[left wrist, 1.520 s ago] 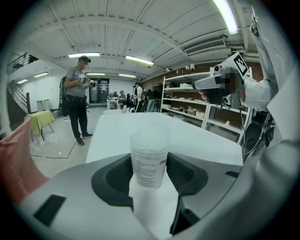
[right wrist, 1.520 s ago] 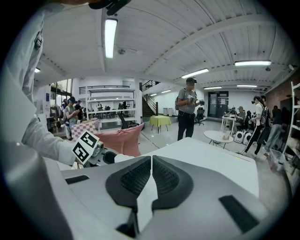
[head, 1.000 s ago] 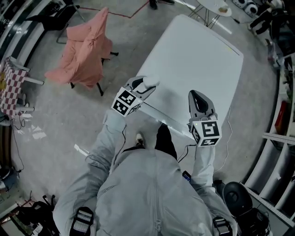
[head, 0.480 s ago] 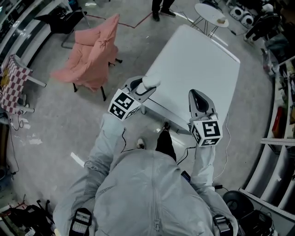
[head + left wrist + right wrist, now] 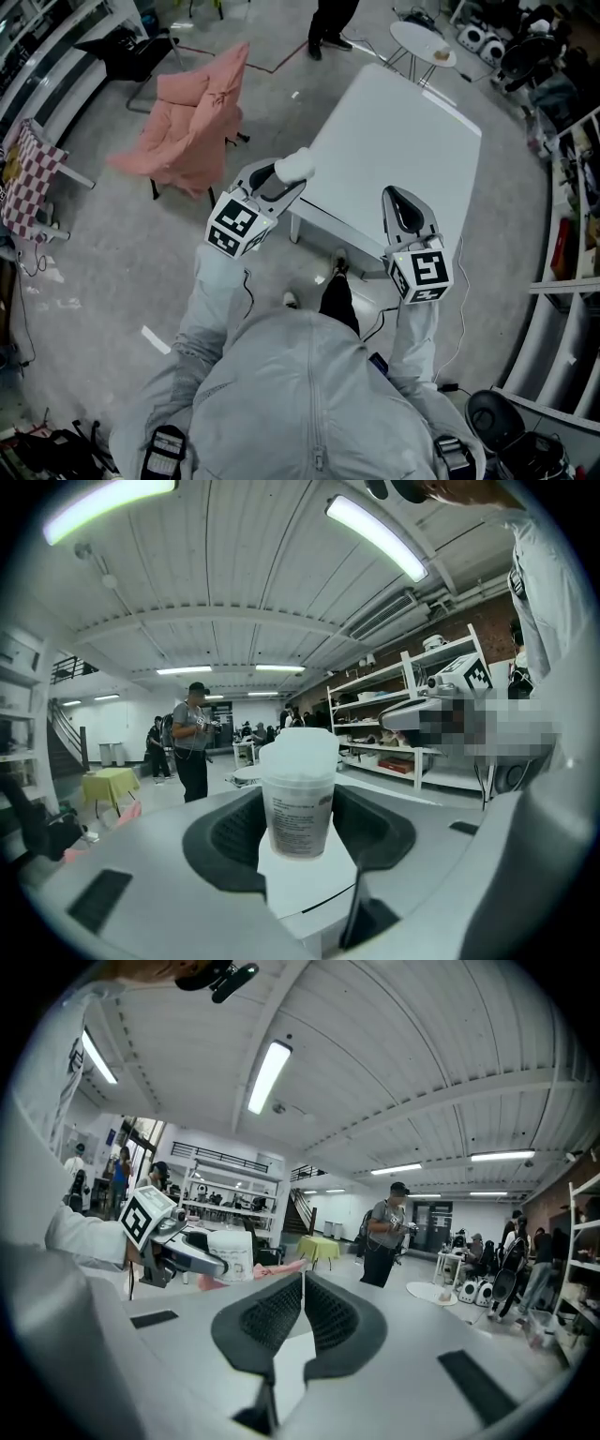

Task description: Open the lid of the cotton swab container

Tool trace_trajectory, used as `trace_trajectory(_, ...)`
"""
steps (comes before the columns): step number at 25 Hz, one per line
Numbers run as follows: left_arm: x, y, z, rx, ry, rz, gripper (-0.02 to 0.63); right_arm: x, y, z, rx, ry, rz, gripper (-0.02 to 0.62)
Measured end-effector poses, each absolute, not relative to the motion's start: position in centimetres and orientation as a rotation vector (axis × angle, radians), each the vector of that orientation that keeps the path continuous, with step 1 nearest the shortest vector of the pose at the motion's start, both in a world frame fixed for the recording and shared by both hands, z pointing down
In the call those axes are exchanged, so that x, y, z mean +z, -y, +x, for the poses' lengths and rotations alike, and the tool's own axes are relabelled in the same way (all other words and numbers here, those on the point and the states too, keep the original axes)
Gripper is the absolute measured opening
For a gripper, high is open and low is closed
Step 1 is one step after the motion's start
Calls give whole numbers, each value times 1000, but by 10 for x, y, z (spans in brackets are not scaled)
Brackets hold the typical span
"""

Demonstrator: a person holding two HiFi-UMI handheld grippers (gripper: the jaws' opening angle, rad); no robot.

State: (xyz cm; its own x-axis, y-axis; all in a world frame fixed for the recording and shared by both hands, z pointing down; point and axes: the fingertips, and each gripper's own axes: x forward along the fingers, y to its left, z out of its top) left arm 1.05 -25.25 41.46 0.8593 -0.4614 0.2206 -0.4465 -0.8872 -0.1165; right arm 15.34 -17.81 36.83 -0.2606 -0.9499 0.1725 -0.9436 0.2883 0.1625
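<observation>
The left gripper (image 5: pixel 278 181) was clamped on a small clear cotton swab container (image 5: pixel 298 808), upright with its white lid (image 5: pixel 298 752) on, held in the air by the left edge of the white table (image 5: pixel 403 131). The right gripper (image 5: pixel 302 1307) was clenched shut on nothing, well apart from it. A chair draped in pink cloth (image 5: pixel 192 117) stood nearby.

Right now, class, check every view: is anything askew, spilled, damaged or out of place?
Nothing stands out. The cotton swab container sits upright in the left tool, lid on, nothing spilled. The only untidy thing is a rumpled pink cloth left of the table.
</observation>
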Motion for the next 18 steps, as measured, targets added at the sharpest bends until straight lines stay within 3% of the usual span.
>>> trace_trajectory(18, 403, 203, -27, -390, -599, -2975, 229, 341, 144, 86, -130, 2507, 1532, 38)
